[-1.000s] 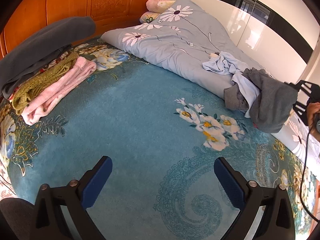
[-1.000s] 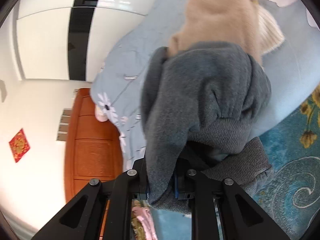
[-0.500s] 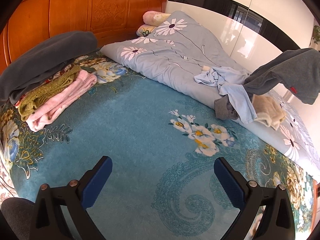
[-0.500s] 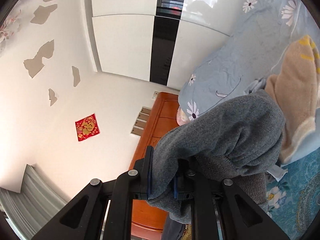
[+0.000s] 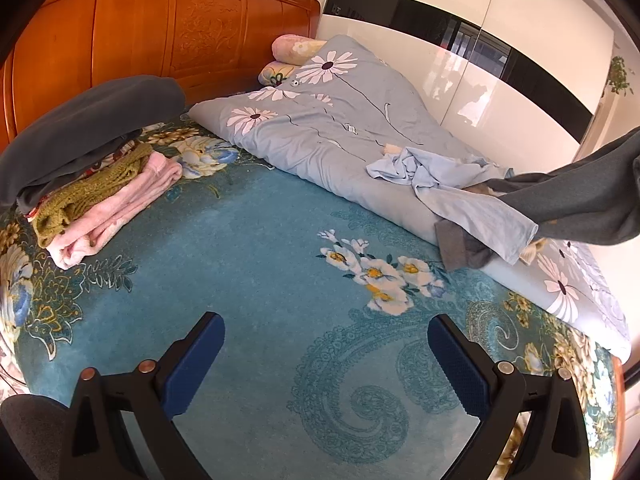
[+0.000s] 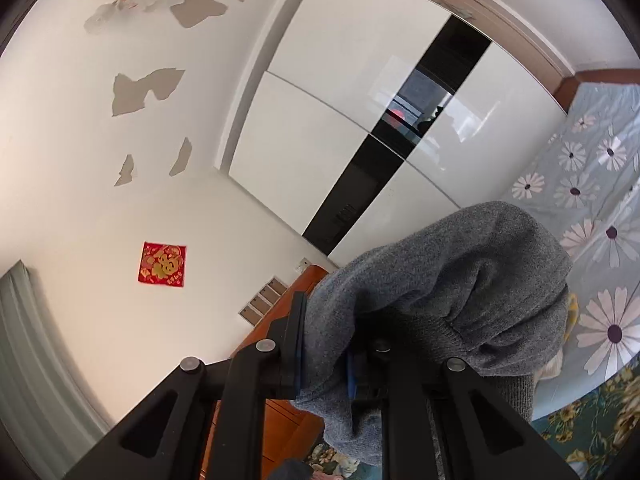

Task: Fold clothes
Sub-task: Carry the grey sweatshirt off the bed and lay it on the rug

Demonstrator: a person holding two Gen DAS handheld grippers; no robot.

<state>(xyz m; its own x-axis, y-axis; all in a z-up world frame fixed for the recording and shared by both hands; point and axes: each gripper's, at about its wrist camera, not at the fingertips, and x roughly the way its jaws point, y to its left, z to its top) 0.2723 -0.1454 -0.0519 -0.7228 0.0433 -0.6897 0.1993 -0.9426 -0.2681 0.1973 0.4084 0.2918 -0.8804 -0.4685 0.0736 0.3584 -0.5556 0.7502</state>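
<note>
My right gripper (image 6: 326,354) is shut on a grey knit garment (image 6: 452,280) and holds it up in the air, tilted toward the wall. The same grey garment (image 5: 588,192) hangs at the right edge of the left wrist view, above a pile of unfolded clothes: a light blue shirt (image 5: 456,184) and a grey piece (image 5: 460,248) on the flowered duvet. My left gripper (image 5: 324,356) is open and empty, low over the teal bedspread (image 5: 260,272). A folded stack (image 5: 92,184) of dark grey, olive and pink clothes lies at the left.
A light blue daisy duvet (image 5: 332,120) lies along the bed's far side, with pillows (image 5: 292,48) at the wooden headboard (image 5: 160,36). White and black wardrobe doors (image 5: 480,68) stand behind the bed. A beige garment peeks from under the pile.
My right gripper has lifted the grey garment off the pile and swung upward, so its view went from the bed to the wall. The left gripper has tilted up slightly and stays open.
</note>
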